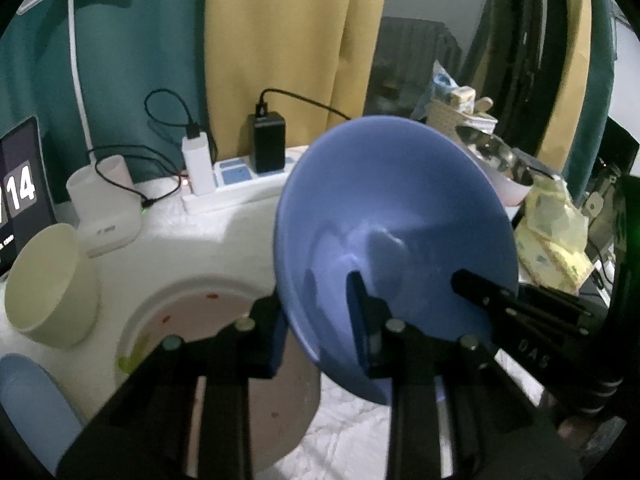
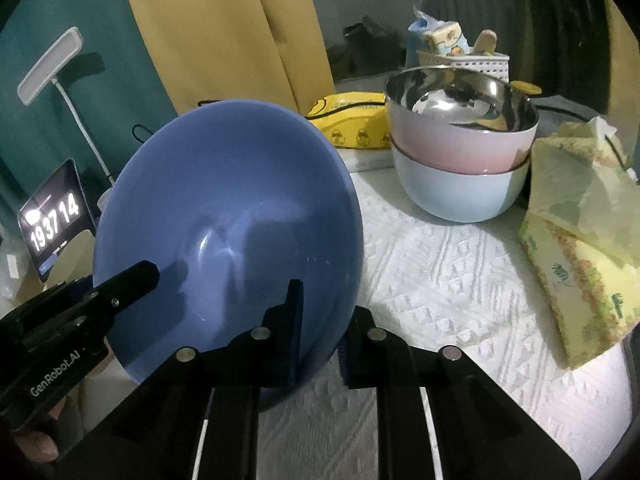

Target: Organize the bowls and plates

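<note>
A blue bowl (image 1: 392, 216) is held tilted above the table, gripped on its rim from both sides. My left gripper (image 1: 320, 332) is shut on its rim, one finger inside and one outside. My right gripper (image 2: 320, 340) is shut on the same blue bowl (image 2: 228, 216) at its lower rim; the other gripper's finger shows at the bowl's left in this view. A pink plate with red specks (image 1: 192, 312) lies under the left gripper. A cream bowl (image 1: 48, 288) stands at the left. A steel bowl nested in a pink bowl and a pale blue bowl (image 2: 464, 132) stands at the back right.
A power strip with chargers (image 1: 240, 168), a white lamp base (image 1: 104, 208) and a clock display (image 2: 56, 220) stand at the back left. Yellow tissue packs (image 2: 580, 240) lie at the right. A yellow duck pouch (image 2: 352, 120) lies behind. A white textured cloth (image 2: 460, 300) covers the table.
</note>
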### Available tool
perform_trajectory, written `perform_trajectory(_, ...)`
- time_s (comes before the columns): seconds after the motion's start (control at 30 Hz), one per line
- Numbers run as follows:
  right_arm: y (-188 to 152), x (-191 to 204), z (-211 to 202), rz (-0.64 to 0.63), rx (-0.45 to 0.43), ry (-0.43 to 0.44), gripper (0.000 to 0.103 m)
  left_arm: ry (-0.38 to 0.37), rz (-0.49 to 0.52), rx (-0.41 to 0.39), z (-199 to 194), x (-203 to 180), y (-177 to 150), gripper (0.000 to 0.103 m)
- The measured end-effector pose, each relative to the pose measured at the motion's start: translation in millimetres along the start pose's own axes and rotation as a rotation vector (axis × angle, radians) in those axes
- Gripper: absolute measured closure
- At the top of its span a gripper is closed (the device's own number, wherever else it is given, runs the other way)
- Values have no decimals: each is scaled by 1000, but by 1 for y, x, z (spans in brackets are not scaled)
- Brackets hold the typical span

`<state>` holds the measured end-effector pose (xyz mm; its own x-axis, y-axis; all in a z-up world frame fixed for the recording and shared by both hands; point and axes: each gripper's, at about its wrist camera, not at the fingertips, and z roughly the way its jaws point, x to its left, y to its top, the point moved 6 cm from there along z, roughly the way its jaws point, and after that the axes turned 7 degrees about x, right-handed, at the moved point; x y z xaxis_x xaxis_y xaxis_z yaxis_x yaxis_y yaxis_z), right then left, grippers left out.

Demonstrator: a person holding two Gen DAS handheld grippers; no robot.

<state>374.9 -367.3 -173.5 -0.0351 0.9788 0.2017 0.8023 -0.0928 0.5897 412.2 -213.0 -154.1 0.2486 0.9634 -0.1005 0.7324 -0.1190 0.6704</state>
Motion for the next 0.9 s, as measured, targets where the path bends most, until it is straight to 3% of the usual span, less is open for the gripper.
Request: perform_trajectory(0.9, -33, 40, -81, -33, -77, -28, 87, -35, 25, -94, -91, -1, -29, 75)
